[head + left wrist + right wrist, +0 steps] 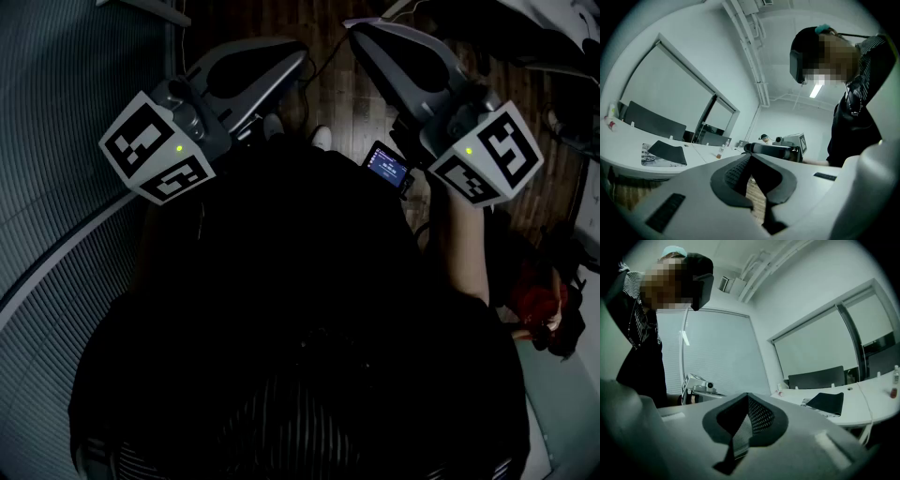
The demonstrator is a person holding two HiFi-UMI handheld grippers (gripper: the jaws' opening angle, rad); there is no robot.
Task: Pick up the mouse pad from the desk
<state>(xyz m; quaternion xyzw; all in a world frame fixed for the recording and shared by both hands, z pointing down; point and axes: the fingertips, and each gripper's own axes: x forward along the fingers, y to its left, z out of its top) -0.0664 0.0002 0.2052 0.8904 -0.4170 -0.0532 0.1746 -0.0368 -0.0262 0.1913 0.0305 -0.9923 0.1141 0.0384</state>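
Left gripper (750, 160) and right gripper (747, 401) are both level with jaws closed on nothing. The flat black rectangular mouse pad (666, 152) lies on the curved white table (623, 143) at nine o'clock, well apart. If they reach it closed, the jaws would likely push the pad along instead of pinching its edge.

Desk (877, 405) cut off at right edge; tiny bottles (896, 375) indistinct.

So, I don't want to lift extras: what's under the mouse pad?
A printed sheet pokes out from under the mouse pad on the desk. Whatever else lies beneath is covered.
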